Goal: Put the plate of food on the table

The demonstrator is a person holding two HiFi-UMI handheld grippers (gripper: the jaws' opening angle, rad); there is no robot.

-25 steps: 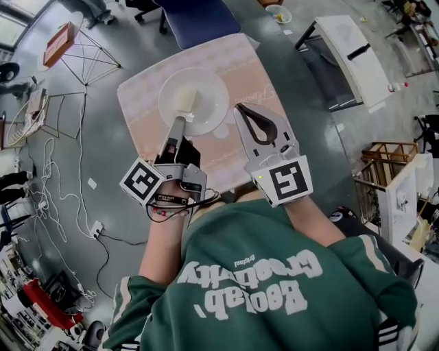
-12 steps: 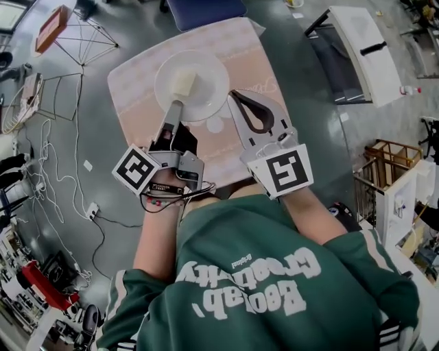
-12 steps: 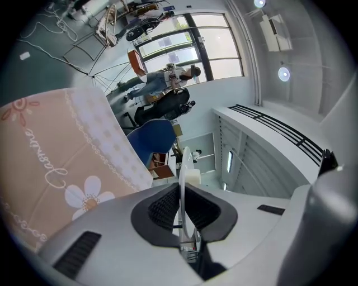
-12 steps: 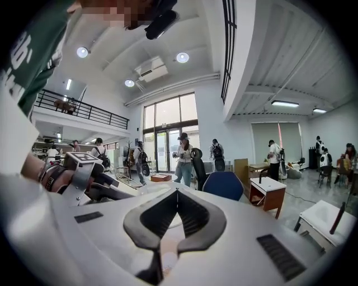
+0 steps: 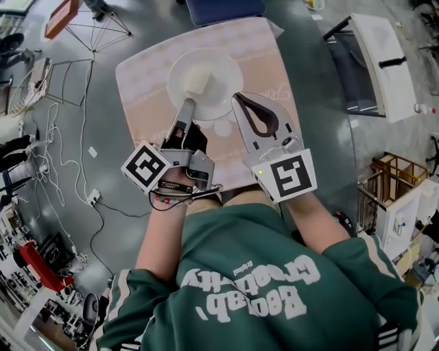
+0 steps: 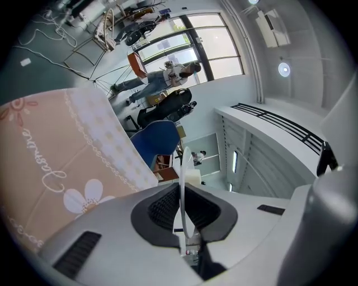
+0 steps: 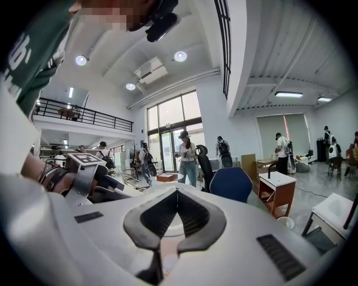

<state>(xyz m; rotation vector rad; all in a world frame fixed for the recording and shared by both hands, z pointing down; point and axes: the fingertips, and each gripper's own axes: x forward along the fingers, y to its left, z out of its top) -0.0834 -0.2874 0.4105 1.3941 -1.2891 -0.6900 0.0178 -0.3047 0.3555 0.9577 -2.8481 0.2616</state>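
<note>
the white round plate (image 5: 221, 96), with a pale block of food (image 5: 197, 82) on it, lies ahead of both tongs over the table in a pink flowered cloth (image 5: 140, 86). i can't tell whether it rests on the cloth. my left tongs (image 5: 186, 107) pinch its near rim. only their own view shows the plate (image 6: 181, 167) edge-on, clamped between the pads. my right tongs (image 5: 241, 101) are pressed together on nothing, just right of the plate. a blue chair (image 5: 226, 8) stands beyond the table.
</note>
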